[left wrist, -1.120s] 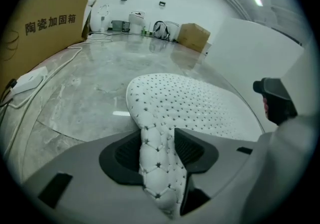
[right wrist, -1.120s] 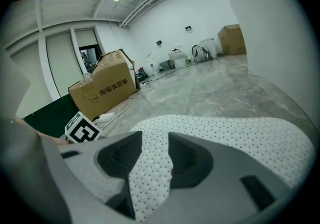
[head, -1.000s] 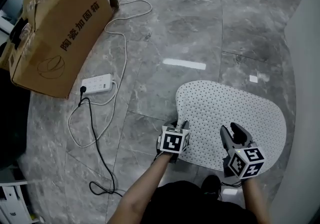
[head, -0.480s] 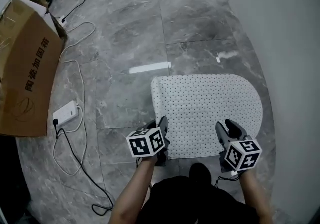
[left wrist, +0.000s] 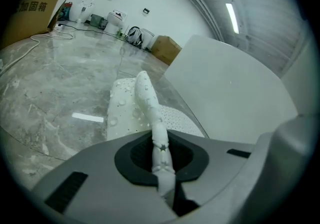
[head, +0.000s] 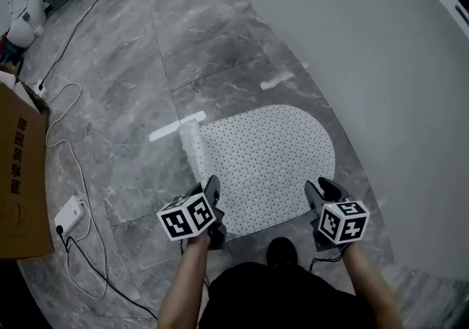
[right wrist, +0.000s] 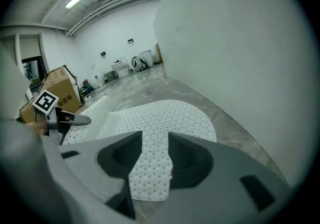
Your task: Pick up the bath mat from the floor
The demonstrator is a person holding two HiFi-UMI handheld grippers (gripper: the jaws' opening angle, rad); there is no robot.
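The white dotted bath mat (head: 267, 163) lies on the grey marble floor beside a white tub wall. My left gripper (head: 213, 188) has just closed its jaws and is shut on the mat's near left edge, which stands up as a rolled ridge (head: 194, 146). In the left gripper view the pinched mat edge (left wrist: 149, 103) runs straight out from between the jaws of the left gripper (left wrist: 162, 165). My right gripper (head: 323, 190) is open over the near right corner. In the right gripper view the mat (right wrist: 155, 118) shows flat below the parted jaws of the right gripper (right wrist: 154, 155).
The curved white tub wall (head: 381, 78) stands close on the right. A cardboard box (head: 16, 174), a white power strip (head: 67, 212) and loose cables (head: 80, 174) lie at the left. A dark shoe (head: 282, 250) stands at the mat's near edge.
The left gripper has taken hold of the mat's left edge and raised it into a fold. Both grippers have moved, and the head view has swung towards the tub.
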